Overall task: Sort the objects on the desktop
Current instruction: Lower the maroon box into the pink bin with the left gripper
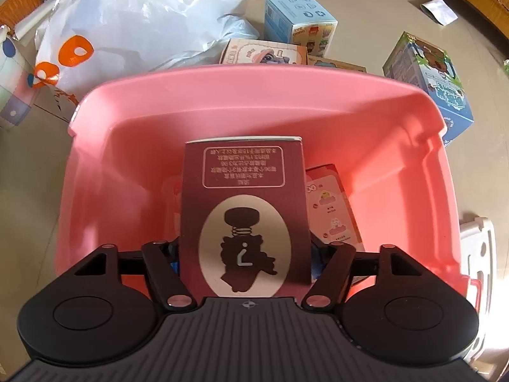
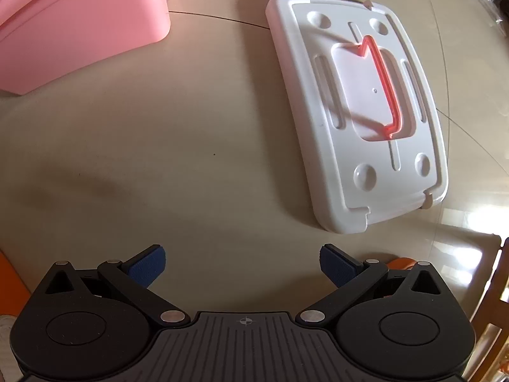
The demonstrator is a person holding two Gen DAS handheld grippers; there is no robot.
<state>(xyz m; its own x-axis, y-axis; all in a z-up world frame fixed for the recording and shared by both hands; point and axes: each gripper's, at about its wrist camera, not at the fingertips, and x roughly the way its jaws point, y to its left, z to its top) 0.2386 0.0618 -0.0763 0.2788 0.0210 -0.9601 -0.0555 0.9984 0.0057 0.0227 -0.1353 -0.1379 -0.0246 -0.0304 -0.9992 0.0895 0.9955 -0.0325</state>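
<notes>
Over the pink bin (image 1: 254, 102), the left gripper (image 1: 245, 254) has its jaws clamped on a maroon box (image 1: 243, 197), one finger on each side. The box hangs above the bin's inside w/ its print upside down (an oval w/ a dark silhouette and a question mark faces the camera). In the bin, just right of the maroon box, lies a pink box (image 1: 334, 203) w/ small cartoon figures on it.

Beyond the bin's far rim on the beige table (image 1: 28, 191): a white plastic bag (image 1: 133, 16) w/ orange marks at left, a light-blue box (image 1: 299, 19) and a flat box (image 1: 264, 52) near the middle, a blue-green box (image 1: 435, 79) at right.

The right gripper (image 2: 243, 265) hovers low over bare tabletop (image 2: 191, 143), jaws spread wide, nothing between the blue pads (image 2: 148, 265). Ahead and right of it lies the white lid (image 2: 359, 111) flat on the table, red handle (image 2: 386, 86) in its centre recess. The bin (image 2: 79, 28) sits far left, well apart from the lid.
</notes>
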